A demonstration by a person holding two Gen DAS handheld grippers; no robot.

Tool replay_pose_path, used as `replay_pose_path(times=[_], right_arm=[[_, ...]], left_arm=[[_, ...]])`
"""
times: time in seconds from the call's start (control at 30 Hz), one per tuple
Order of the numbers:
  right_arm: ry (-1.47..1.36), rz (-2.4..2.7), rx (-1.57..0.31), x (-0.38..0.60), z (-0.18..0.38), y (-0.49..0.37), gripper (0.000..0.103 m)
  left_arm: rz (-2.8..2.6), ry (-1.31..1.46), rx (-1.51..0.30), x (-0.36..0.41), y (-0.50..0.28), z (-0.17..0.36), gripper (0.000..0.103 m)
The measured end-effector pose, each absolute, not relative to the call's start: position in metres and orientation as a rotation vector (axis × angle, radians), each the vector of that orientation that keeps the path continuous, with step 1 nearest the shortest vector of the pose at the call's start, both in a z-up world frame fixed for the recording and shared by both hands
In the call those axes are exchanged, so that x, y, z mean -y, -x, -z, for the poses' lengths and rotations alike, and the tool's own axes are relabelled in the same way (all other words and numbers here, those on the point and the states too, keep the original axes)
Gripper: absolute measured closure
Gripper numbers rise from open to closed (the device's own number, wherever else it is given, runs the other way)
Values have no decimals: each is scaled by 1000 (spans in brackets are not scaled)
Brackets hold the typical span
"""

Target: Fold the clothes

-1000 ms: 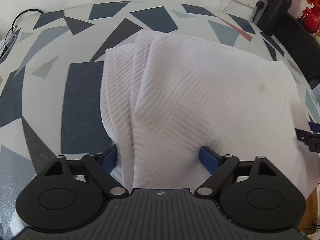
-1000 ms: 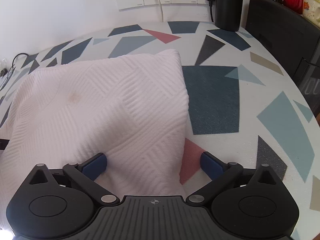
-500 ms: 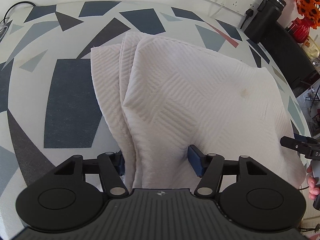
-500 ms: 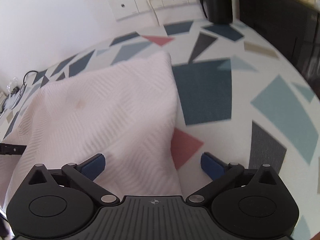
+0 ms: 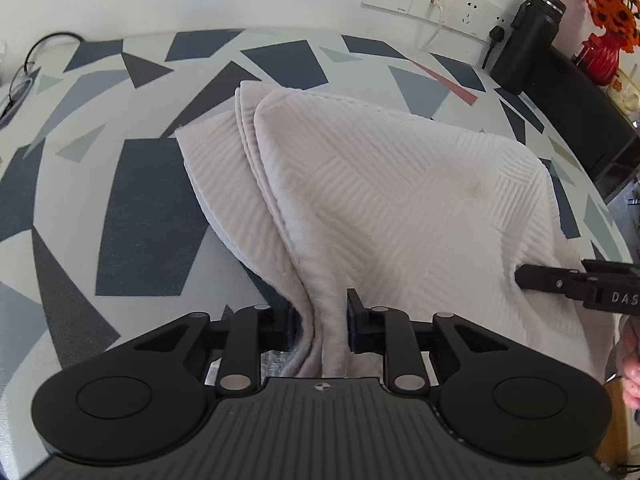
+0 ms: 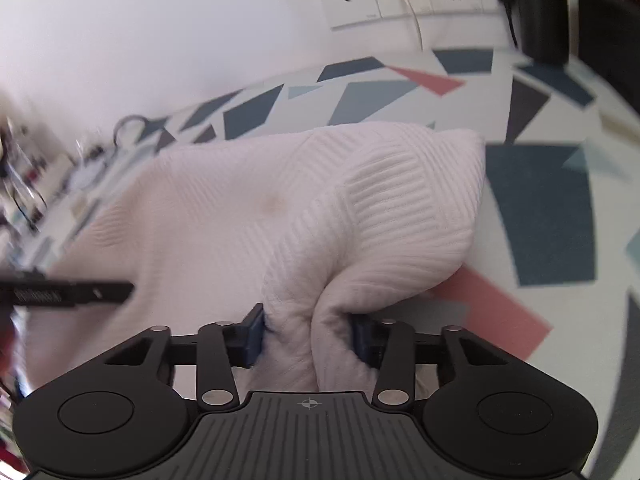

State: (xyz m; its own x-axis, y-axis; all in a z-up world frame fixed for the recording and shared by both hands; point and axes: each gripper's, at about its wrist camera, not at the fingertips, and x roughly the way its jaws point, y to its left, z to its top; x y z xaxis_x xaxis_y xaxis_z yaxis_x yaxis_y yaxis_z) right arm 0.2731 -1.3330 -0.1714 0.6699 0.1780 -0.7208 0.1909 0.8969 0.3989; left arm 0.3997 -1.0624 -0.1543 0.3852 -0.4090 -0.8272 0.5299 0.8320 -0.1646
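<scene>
White towel [image 5: 400, 200] lying folded on the patterned table [image 5: 148, 216], long axis running side to side between the grippers. Left gripper [image 5: 322, 320] and right gripper [image 6: 308, 334], jaws just closing, are each pinching a bunched near-edge corner, lifting it.

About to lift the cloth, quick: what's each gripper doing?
Left gripper: just closed on the cloth.
Right gripper: just closed on it too.

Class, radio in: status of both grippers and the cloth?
Left gripper and right gripper just closed, each pinching white cloth. Cloth bunched, partly folded on patterned table. Nothing in the way.
</scene>
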Motion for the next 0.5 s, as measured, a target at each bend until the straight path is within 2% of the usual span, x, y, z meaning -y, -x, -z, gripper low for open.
replay_pose_path(times=[0.13,0.3,0.5], right_arm=[[-414,-11,-807,1317,155,-263,71],[-402,-22,-728,1289,122,-248,73],[-335,-48,-639,1245,76,-247,77]], left_arm=[[590,-59,-960,1035,-385,140,88],[621,10,-869,997,-370,110,88],[638,84,-859,962,-362,110,88]])
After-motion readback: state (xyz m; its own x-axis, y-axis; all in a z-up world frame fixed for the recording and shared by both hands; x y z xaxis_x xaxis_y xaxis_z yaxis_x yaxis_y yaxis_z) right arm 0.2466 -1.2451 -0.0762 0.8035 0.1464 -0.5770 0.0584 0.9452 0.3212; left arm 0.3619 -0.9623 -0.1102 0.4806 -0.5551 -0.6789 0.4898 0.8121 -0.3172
